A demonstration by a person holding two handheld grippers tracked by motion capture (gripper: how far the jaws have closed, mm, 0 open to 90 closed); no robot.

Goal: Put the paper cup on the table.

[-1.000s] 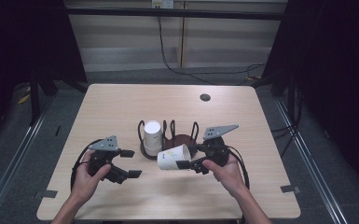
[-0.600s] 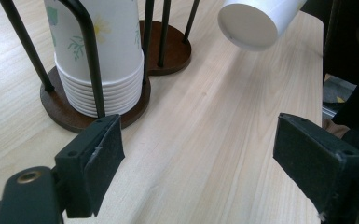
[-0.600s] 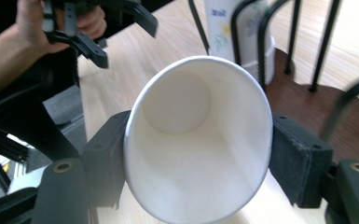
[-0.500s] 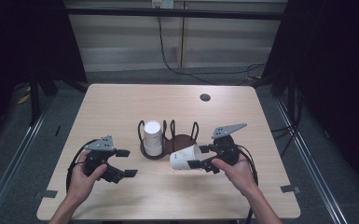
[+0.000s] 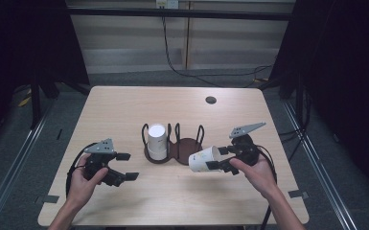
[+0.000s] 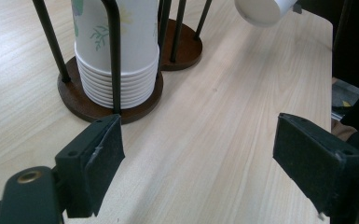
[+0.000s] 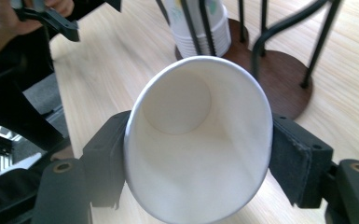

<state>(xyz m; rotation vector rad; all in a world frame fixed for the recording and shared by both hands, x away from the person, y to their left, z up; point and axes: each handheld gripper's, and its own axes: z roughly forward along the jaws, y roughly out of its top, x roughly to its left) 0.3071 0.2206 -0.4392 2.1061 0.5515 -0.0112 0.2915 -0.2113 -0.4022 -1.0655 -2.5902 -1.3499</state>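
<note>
Pale wood made up the table (image 5: 124, 110), with a dark wire cup rack (image 5: 175, 143) near its middle. Right of the rack, the right gripper (image 5: 216, 158) was clamped on a white paper cup (image 5: 202, 159), one pad (image 7: 293, 161) pressing each side of the squeezed rim, the cup lying sideways above the table with its bottom towards the rack. A stack of cups (image 5: 156, 141) stood in the rack's left ring. Left of the rack, the left gripper (image 5: 127, 166) hung with jaws wide apart, nothing between them.
</note>
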